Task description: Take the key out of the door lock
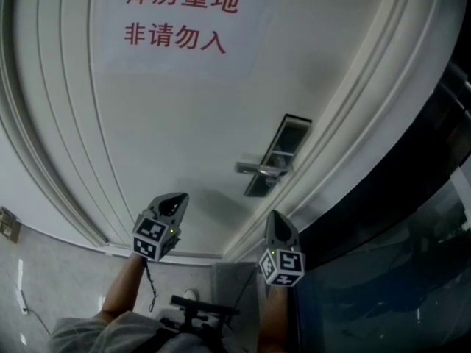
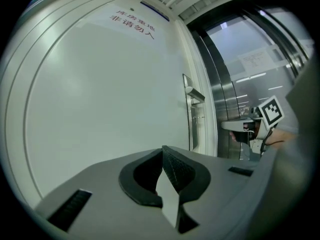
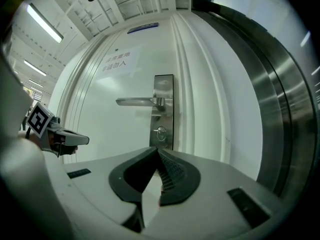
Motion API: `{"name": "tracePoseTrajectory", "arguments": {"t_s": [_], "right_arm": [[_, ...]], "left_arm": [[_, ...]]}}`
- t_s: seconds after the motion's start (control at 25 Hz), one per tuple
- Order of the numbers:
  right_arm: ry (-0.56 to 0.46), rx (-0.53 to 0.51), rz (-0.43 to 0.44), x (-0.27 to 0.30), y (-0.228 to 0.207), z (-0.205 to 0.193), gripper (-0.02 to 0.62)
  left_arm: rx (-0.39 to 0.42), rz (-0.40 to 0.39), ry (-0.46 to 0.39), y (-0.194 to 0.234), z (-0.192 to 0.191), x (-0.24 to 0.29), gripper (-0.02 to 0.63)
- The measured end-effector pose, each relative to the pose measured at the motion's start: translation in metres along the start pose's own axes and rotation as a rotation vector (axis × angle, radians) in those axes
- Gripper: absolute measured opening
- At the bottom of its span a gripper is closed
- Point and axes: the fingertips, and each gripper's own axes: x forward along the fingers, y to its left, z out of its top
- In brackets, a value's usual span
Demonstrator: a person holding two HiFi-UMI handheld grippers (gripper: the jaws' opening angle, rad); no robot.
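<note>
The white door (image 1: pixel 169 123) carries a metal lock plate (image 3: pixel 162 111) with a lever handle (image 3: pixel 137 102). Below the handle a small key (image 3: pixel 160 131) sticks out of the lock cylinder. In the head view the plate and handle (image 1: pixel 263 170) lie right of centre. My right gripper (image 3: pixel 159 151) is shut with nothing between its jaws, a short way back from the lock and pointing at it. My left gripper (image 2: pixel 163 149) is shut too and empty, held apart from the door, left of the handle (image 2: pixel 194 94). Both grippers show in the head view, left gripper (image 1: pixel 175 199) and right gripper (image 1: pixel 276 219).
A paper sign with red characters (image 1: pixel 180 17) hangs high on the door. To the right of the door frame run a dark metal post and glass panels (image 1: pixel 397 219). The pale floor and a wall socket (image 1: pixel 9 225) lie at lower left.
</note>
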Motion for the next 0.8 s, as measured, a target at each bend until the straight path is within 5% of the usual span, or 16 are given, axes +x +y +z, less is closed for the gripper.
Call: {"name": "tracePoseTrajectory", "arguments": {"t_s": [0.32,0.8], "right_arm": [[0.008,-0.105,0.03,0.02,0.001,0.009,0.009],[0.041,-0.415,0.03,0.04,0.013,0.025,0.053]], "left_arm": [[-0.005,0.011,-0.001,0.008,0.0,0.009,0.008],[-0.021,0.018,0.0,0.017,-0.005,0.011,0.008]]}}
